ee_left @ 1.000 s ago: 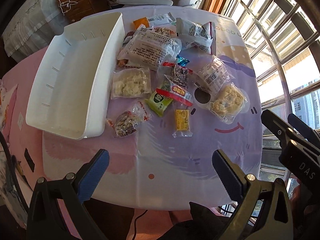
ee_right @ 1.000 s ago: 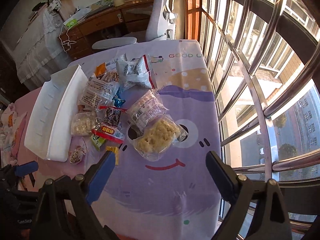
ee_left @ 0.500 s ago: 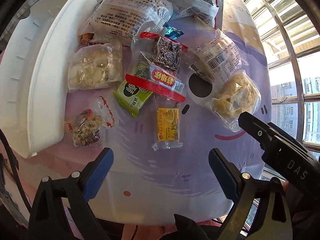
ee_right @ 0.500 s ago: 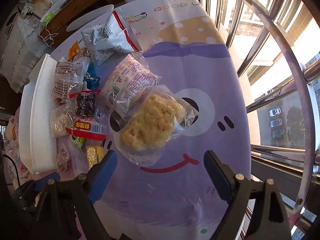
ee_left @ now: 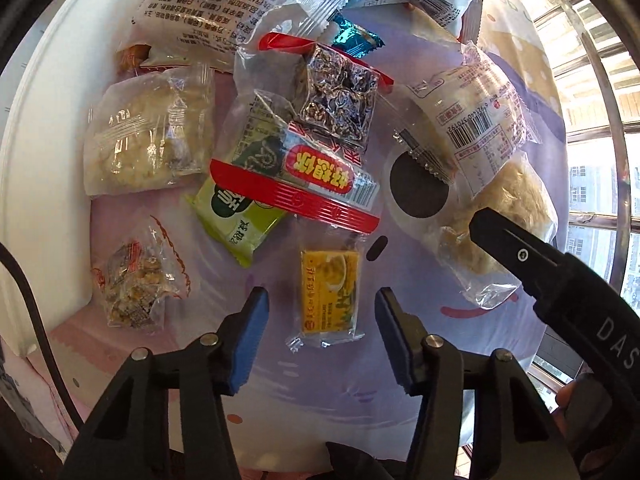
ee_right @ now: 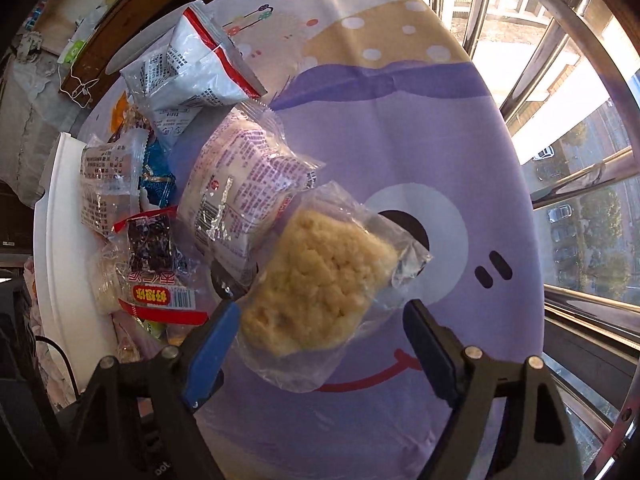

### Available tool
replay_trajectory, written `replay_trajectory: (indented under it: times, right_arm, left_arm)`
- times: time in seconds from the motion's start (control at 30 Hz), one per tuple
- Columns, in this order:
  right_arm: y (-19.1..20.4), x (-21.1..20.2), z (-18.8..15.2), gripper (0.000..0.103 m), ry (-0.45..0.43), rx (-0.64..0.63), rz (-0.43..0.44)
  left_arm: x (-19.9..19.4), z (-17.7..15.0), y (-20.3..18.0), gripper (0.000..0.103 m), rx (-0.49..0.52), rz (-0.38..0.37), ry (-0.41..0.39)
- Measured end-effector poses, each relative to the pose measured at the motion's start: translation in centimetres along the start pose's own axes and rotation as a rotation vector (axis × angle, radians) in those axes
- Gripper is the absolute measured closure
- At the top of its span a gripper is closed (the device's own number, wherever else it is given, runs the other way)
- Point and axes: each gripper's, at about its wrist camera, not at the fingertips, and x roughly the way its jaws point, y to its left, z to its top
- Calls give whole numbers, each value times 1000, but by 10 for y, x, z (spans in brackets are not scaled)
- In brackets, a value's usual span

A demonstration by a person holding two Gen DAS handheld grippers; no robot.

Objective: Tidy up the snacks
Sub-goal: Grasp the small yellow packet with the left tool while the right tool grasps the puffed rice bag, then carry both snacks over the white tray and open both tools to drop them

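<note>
- A small yellow snack packet [ee_left: 328,294] lies flat on the purple cartoon tablecloth [ee_left: 304,392], at 12 o'clock from the left gripper [ee_left: 322,306], whose blue-padded jaws stand spread on either side of it without touching, apparently lined up to pinch it by its long edges.
- In the right wrist view, a clear bag of pale crumbly rice cake [ee_right: 316,284] sits at 12 o'clock from the right gripper [ee_right: 320,320]; its jaws are likewise spread, the left pad just beside the wrapper, nothing pinched yet.
- The rest of the snacks lie heaped at 11 to 12 o'clock of the left gripper: a red-banded clear pouch [ee_left: 304,188] overlapping a green packet [ee_left: 236,224], a nut-mix bag [ee_left: 134,284] at 10 o'clock, and a white barcoded pack [ee_left: 476,120] at 1 o'clock.
- A white plastic bin [ee_left: 36,184] lines the left edge at 9 o'clock, presumably the destination, close enough for short carries.
- Sorting appears barely begun.
</note>
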Motion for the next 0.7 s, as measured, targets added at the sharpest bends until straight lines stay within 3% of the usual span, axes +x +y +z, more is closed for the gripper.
replay_trajectory:
  times: [0.17, 0.27, 0.33, 0.4, 0.43, 0.7]
  right_arm:
    - [1, 6, 7, 19, -12, -4, -11]
    - [6, 8, 10, 23, -19, -15, -32]
    - [8, 8, 11, 29, -23, -19, -50]
    - [7, 6, 10, 45, -32, -25, -63]
    - [8, 6, 11, 47, -34, -26, -65]
    - [0, 0, 6, 50, -23, -18, -64]
  left_arm:
    - [9, 4, -7, 71, -12, -3, 22]
    - [15, 4, -7, 75, -18, -9, 16]
    - [12, 5, -2, 77, -23, -13, 20]
    - [12, 7, -1, 77, -28, -17, 20]
    - [14, 7, -1, 77, -28, -18, 19]
    - [-9, 3, 16, 78, -34, -39, -24]
